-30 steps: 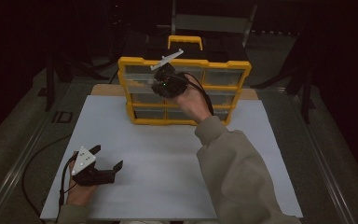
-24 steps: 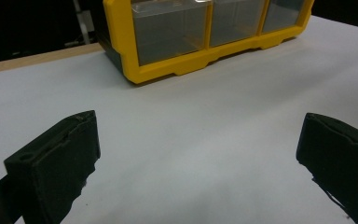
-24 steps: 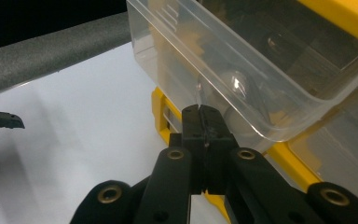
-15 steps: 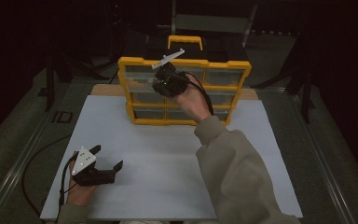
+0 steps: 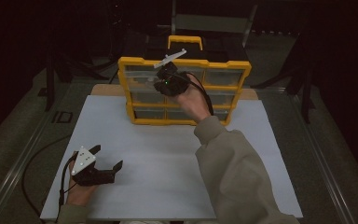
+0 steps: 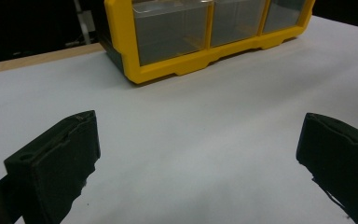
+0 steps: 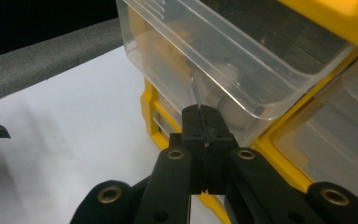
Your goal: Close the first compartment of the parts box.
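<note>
The smooth white counter (image 5: 168, 163) lay wide and matte under my arms, with a strip of pale wood showing along its far edge. At that far edge stood the yellow plastic organiser cabinet (image 5: 242, 70), upright, boxy, with a yellow carry handle on top and rows of see-through drawers set in its frame. From above, my right tool (image 5: 161, 81) was up against its upper left drawers, my sleeve reaching across the counter to it. The view along that tool showed more: the clear plastic drawer (image 7: 242, 60) stood pulled partway out of the yellow frame, glossy and thin-walled, and my black jaws were pressed together on its front lip, pinching it. My left tool (image 5: 107, 161) rested near the counter's near left corner, well apart from the cabinet, its grey three-cornered plate uppermost. Its own view showed its blocky, dull black jaws standing wide apart with bare counter between them. I could read no writing anywhere.
</note>
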The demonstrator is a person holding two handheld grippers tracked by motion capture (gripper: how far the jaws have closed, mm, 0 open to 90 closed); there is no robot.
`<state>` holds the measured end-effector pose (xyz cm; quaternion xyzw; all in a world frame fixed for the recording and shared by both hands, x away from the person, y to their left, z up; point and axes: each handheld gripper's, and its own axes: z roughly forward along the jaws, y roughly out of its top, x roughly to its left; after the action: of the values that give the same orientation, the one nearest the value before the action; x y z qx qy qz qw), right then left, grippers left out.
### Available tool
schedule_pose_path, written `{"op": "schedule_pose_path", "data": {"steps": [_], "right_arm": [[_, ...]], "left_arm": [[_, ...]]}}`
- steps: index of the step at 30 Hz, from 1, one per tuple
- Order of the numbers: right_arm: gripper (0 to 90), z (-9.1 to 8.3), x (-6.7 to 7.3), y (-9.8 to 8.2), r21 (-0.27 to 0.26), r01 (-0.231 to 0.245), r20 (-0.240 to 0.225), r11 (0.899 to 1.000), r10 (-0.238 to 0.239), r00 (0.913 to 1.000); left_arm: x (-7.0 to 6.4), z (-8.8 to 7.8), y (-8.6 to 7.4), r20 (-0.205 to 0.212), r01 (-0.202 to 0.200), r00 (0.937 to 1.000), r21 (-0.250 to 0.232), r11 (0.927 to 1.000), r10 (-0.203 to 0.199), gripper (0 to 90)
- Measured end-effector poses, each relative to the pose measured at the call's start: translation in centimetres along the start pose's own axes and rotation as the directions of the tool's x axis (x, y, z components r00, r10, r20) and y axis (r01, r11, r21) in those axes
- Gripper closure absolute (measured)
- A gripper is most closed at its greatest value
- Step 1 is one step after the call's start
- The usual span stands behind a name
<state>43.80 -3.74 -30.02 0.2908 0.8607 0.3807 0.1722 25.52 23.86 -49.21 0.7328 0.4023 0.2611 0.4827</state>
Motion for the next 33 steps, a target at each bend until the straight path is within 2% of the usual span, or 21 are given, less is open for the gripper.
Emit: {"op": "schedule_pose_path", "data": {"steps": [33], "right_arm": [[90.0, 0.54, -0.7, -0.49, -0.01, -0.039, 0.021, 0.999, 0.039, 0.999]], "left_arm": [[-0.07, 0.07, -0.02, 0.001, -0.001, 1.0, 0.002, 1.0, 0.001, 0.1]]}}
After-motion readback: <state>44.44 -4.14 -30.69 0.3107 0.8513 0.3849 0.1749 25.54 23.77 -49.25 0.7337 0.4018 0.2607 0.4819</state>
